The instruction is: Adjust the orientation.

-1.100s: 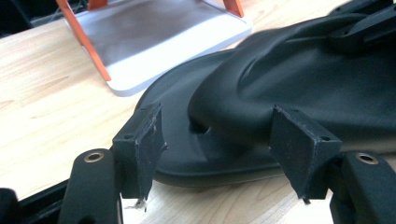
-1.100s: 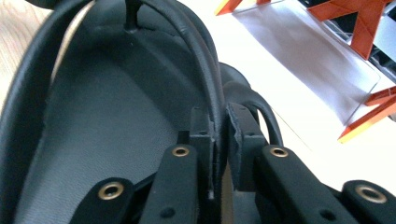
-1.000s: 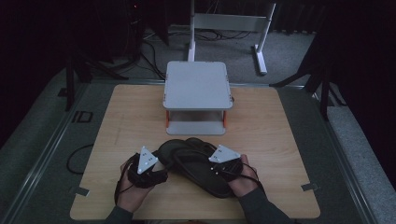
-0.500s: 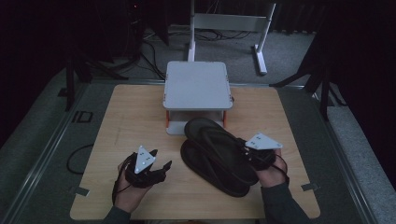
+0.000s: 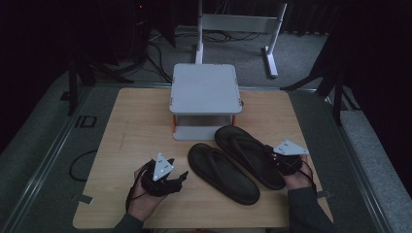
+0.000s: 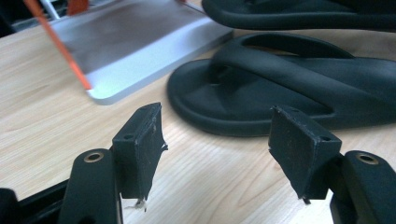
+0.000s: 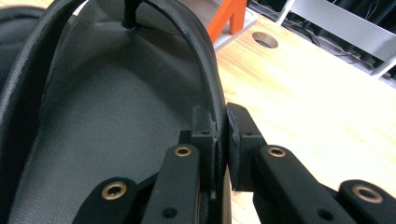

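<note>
The right gripper (image 5: 274,158) is clamped on the outer rim of the right sandal (image 5: 248,150), lying diagonally just beside the left sandal (image 5: 221,172). Beyond that pair, the left gripper (image 5: 180,177) rests with jaws apart, empty.

sandals (image 5: 222,173) block grey stand (image 5: 204,99)

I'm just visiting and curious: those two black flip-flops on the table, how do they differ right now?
The right flip-flop is pinched at its strap by the right gripper; the left flip-flop lies free, with the open left gripper beside it, not touching. The right flip-flop's toe reaches up beside the grey stand; the left flip-flop sits nearer the person. Both are black, same shape, angled alike.
</note>
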{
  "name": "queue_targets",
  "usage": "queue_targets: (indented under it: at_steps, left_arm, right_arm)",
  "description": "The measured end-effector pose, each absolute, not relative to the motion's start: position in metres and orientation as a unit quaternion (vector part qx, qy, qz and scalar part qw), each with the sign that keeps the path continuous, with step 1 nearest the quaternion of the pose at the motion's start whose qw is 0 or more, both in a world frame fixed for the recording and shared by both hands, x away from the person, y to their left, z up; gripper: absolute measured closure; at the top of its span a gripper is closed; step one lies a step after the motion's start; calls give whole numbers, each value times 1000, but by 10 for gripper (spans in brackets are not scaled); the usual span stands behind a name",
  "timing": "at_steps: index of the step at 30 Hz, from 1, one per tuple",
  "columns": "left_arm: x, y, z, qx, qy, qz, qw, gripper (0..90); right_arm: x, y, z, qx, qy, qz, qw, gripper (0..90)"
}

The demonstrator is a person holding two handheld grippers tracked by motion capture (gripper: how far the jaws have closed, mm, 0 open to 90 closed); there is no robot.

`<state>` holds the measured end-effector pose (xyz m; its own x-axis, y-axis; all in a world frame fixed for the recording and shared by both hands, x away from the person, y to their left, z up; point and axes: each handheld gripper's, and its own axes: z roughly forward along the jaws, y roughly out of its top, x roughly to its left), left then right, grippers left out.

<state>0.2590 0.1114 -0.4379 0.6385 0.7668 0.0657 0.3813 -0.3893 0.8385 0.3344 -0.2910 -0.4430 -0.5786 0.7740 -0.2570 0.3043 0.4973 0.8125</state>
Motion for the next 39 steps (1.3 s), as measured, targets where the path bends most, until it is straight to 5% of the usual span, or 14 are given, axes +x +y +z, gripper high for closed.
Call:
queue_targets:
  at_steps: [12, 26, 39]
  left_arm:
    - [259, 106, -444, 806, 355, 221, 418, 353]
    - [260, 105, -445, 809, 353, 219, 417, 353]
    - [260, 106, -446, 808, 356, 219, 415, 353]
  right_arm:
    - [351, -286, -468, 316, 810, 370, 326, 832]
    - [314, -256, -474, 331, 807, 355, 337, 830]
    - [329, -253, -483, 328, 813, 361, 318, 828]
